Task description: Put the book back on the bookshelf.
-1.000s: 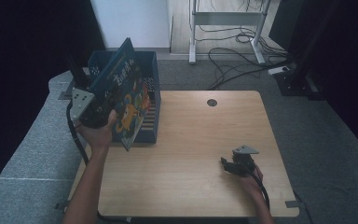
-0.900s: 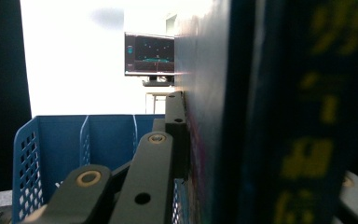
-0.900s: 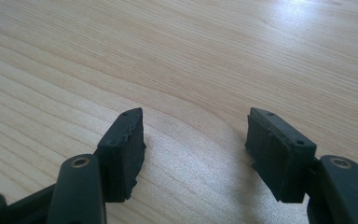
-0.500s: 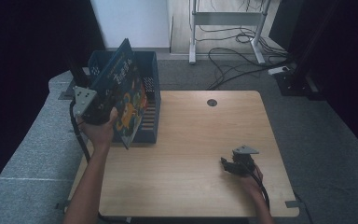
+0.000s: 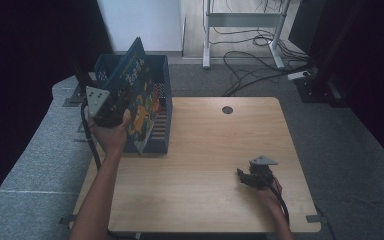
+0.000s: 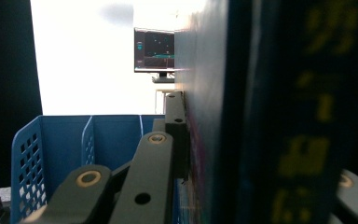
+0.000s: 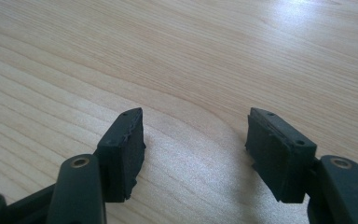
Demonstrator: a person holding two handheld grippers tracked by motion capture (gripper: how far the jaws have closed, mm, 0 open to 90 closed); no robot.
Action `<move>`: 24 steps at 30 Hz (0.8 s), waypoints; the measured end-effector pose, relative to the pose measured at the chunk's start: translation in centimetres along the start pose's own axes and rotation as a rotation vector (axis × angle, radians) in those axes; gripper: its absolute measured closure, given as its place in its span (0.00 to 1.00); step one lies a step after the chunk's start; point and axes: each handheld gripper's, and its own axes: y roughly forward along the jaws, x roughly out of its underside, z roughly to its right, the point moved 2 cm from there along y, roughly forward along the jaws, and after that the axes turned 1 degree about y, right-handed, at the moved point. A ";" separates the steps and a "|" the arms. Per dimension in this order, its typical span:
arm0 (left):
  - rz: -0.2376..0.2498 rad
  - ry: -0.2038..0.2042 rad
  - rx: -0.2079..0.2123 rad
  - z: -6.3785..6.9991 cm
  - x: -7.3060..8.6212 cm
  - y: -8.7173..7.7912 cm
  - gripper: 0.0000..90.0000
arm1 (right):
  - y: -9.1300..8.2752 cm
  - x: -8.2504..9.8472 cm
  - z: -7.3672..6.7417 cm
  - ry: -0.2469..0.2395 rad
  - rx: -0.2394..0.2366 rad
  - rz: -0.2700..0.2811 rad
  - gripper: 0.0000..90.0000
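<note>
In the high view the left gripper [image 5: 111,107] is mostly covered by the book [image 5: 135,100] it holds and by the hand behind it, so its jaws cannot be made out there. The left gripper view settles it – one black jaw lies flat against the book's [image 6: 279,112] dark cover and the other peeks out at the far right, clamped on the book between them. The yellow lettering on the spine is blurred and unreadable up close; the high view shows a colourful cover with orange figures instead.

The book stands tilted, its lower end inside the blue crate [image 5: 162,125] at the table's left far corner, its top edge leaning left and away. The crate's perforated wall and inner dividers [image 6: 91,140] show in the left gripper view.

The left forearm reaches up from the near edge. The right gripper [image 5: 243,176] rests low over the wooden table [image 5: 205,150] at the near right – its jaws stand apart, nothing between them [image 7: 193,140].
</note>
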 end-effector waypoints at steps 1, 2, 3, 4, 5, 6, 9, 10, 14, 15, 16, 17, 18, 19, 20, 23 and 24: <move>-0.001 0.000 0.000 0.0 0.0 0.1 0.91 | 0.0 0.0 0.0 0.000 0.000 0.000 0.40; -0.003 0.001 0.000 0.0 -0.1 0.3 0.91 | 0.0 0.0 0.0 0.000 0.000 0.000 0.40; -0.005 0.002 -0.001 0.1 -0.1 0.4 0.91 | 0.0 0.0 0.0 0.000 0.000 0.000 0.40; -0.006 0.001 -0.001 0.1 -0.1 0.6 0.91 | 0.0 0.0 0.0 0.000 0.000 0.000 0.40; -0.009 0.002 -0.002 0.1 -0.1 0.8 0.91 | 0.0 0.0 0.0 0.000 0.000 0.000 0.40; -0.011 0.002 -0.003 0.1 -0.1 0.9 0.91 | 0.0 0.0 0.0 0.000 0.000 0.000 0.40; -0.011 0.002 -0.006 0.3 0.0 1.2 0.91 | 0.0 0.0 0.0 0.000 0.000 0.000 0.40; -0.008 0.000 -0.008 0.3 0.0 1.3 0.91 | 0.0 0.0 0.0 0.000 0.000 0.000 0.40; -0.009 0.000 -0.008 0.5 0.1 1.8 0.91 | 0.0 0.0 0.0 0.000 0.000 0.001 0.40; -0.012 0.003 -0.009 0.5 0.1 2.0 0.91 | 0.0 0.0 0.0 0.001 0.000 0.002 0.40; -0.014 0.003 -0.009 0.6 0.1 2.1 0.91 | 0.0 0.0 0.0 0.001 0.001 0.002 0.40; -0.015 0.005 -0.009 0.6 0.1 2.3 0.91 | 0.0 0.0 0.0 0.001 0.002 0.001 0.40; -0.015 0.006 -0.010 0.7 0.1 2.5 0.91 | 0.0 0.0 0.0 0.001 0.002 0.001 0.40; -0.016 0.010 -0.011 0.7 0.1 2.6 0.91 | 0.0 0.0 0.0 0.002 0.002 0.001 0.40; -0.017 0.013 -0.013 0.8 0.1 2.8 0.91 | 0.0 0.0 0.0 0.002 0.003 0.001 0.40; -0.021 0.017 -0.014 1.0 0.1 3.2 0.91 | 0.0 0.0 0.0 0.002 0.003 0.001 0.40; -0.022 0.018 -0.013 1.1 0.1 3.3 0.91 | 0.0 0.0 0.0 0.002 0.003 0.002 0.40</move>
